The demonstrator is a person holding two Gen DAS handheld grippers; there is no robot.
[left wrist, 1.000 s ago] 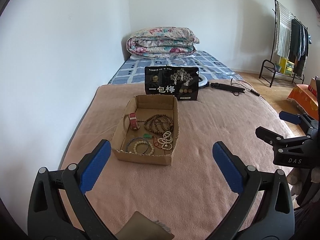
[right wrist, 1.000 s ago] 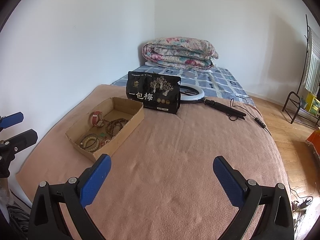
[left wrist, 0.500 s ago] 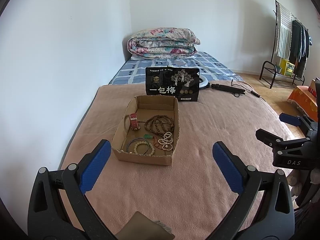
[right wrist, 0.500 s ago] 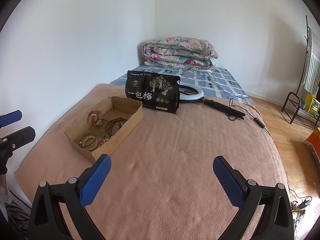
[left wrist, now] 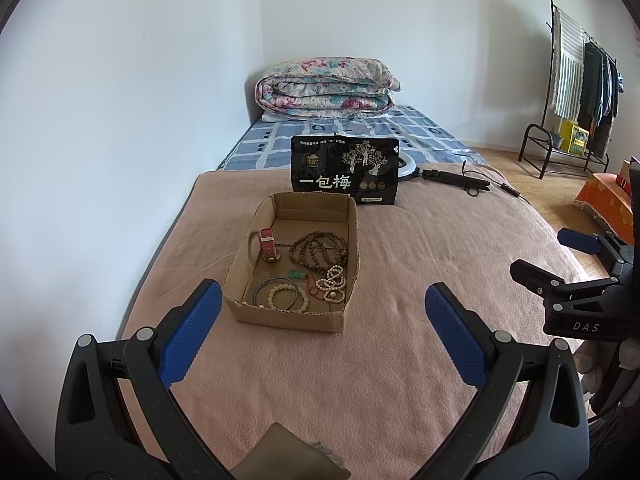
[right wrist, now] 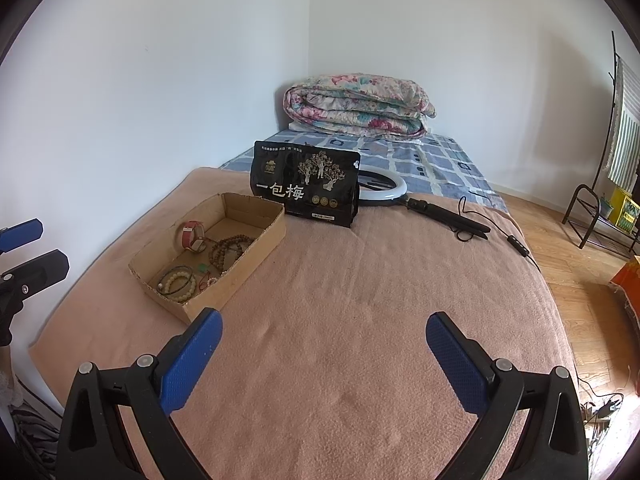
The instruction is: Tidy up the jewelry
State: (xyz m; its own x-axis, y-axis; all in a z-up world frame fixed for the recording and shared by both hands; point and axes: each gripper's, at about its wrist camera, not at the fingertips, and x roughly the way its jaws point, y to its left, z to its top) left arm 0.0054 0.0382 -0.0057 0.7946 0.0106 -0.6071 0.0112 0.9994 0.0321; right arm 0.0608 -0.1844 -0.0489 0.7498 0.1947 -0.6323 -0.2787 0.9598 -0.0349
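Note:
A shallow cardboard box (left wrist: 338, 322) (right wrist: 266, 233) lies on the pink blanket. Inside it are a red watch strap (left wrist: 268, 245) (right wrist: 189, 236), a dark wooden bead string (left wrist: 318, 250) (right wrist: 229, 249), a white bead strand (left wrist: 333, 282), a cream bead bracelet (left wrist: 287, 297) (right wrist: 179, 281) and a small green pendant (left wrist: 296, 274). My left gripper (left wrist: 323, 326) is open, held short of the box's near wall, with nothing between its fingers. My right gripper (right wrist: 323, 338) is also open and empty, hovering over bare blanket to the right of the box.
A black snack bag (left wrist: 345, 176) (right wrist: 305, 189) stands upright behind the box. A ring light with handle and cable (right wrist: 404, 196) lies beyond it. A folded floral quilt (left wrist: 326, 85) sits at the bed's head. A clothes rack (left wrist: 580, 80) stands at far right over wooden floor.
Both views have shifted very slightly; the box and bag sit a touch lower in the frames. Both grippers stay open, and nothing in the box has moved.

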